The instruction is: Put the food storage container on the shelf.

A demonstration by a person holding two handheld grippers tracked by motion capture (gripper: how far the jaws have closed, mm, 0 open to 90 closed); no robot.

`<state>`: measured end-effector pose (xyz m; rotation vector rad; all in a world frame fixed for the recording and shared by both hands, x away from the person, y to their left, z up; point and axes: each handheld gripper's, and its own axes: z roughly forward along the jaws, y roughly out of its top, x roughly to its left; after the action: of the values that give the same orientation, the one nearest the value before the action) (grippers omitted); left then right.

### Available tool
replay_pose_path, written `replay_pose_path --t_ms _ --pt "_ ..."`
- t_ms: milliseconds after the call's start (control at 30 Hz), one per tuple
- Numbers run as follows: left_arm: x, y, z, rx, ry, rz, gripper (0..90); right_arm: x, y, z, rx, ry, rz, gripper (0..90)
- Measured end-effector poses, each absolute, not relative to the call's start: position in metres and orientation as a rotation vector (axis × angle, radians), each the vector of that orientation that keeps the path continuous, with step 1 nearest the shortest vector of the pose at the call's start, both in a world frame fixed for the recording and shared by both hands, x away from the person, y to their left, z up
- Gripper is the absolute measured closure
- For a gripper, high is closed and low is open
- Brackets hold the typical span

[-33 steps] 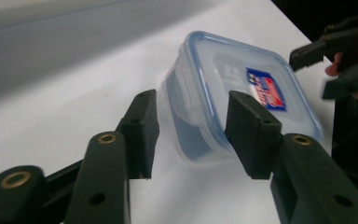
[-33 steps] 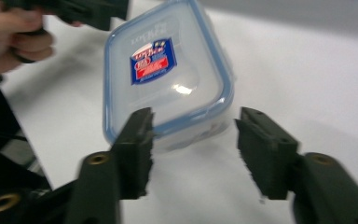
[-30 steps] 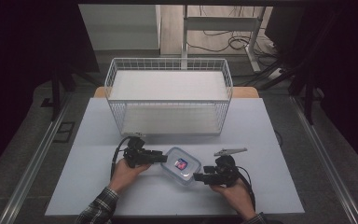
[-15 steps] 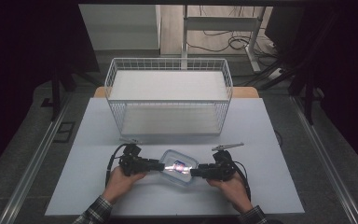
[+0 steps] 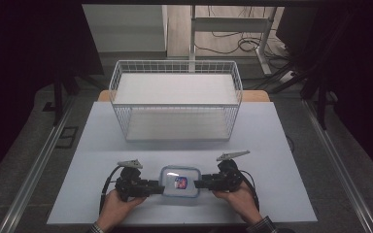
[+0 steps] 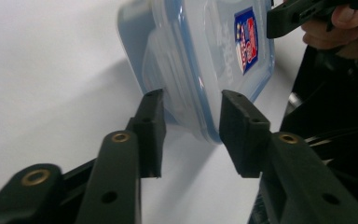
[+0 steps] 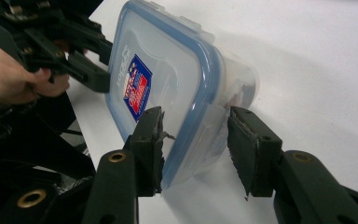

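Hands are coming in from the bottom edge of the high view, each carrying a hand-held gripper toward a clear plastic container (image 5: 179,182) that is lying on the white tabletop (image 5: 281,145) between them. Its blue-rimmed lid is facing up and is bearing a red and blue label. The left hand-held gripper (image 5: 159,188) is reaching the container's left end, and the right hand-held gripper (image 5: 197,183) is reaching its right end, so the two are pointing at each other across the box.

In the left gripper view, the left hand-held gripper (image 6: 191,128) is straddling the near end of the container (image 6: 205,56), one jaw on the lid side and one on the base side; its jaws have just been closing, and both pads are sitting right at the plastic, though whether they are pressing on it is hard to tell. In the right gripper view, the right hand-held gripper (image 7: 195,149) is straddling the opposite end of the container (image 7: 168,93) in the same way; its jaws have also just been closing, with one pad touching the lid and a slim gap showing beside the other.

Farther back on the tabletop, a white wire basket (image 5: 175,65) is standing well apart from the container.
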<state>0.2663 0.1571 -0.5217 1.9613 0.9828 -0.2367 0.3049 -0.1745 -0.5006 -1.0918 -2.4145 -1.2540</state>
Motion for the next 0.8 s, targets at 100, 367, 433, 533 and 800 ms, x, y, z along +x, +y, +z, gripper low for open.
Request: replay_pose_path --t_ms 100,367,433,533,800 --pt "0.274 0.159 -0.519 1.942 0.954 -0.188 52.1 0.303 -0.173 -0.500 -1.073 -2.431 -1.265 59.9" --pt "0.276 0.165 -0.524 1.871 0.992 -0.259 55.2 0.303 -0.172 -0.506 -1.084 -2.419 -1.250 61.5" --pt "0.273 0.166 -0.525 1.858 1.006 -0.269 55.7 0.304 -0.171 -0.508 -1.101 -2.389 -1.253 59.2" --pt "0.272 0.167 -0.526 1.843 1.011 -0.284 57.0 0.308 -0.172 -0.508 -1.122 -2.339 -1.274 62.5" --pt "0.270 0.163 -0.524 1.814 1.062 -0.276 57.1 0.308 -0.175 -0.500 -1.151 -2.310 -1.306 68.0"
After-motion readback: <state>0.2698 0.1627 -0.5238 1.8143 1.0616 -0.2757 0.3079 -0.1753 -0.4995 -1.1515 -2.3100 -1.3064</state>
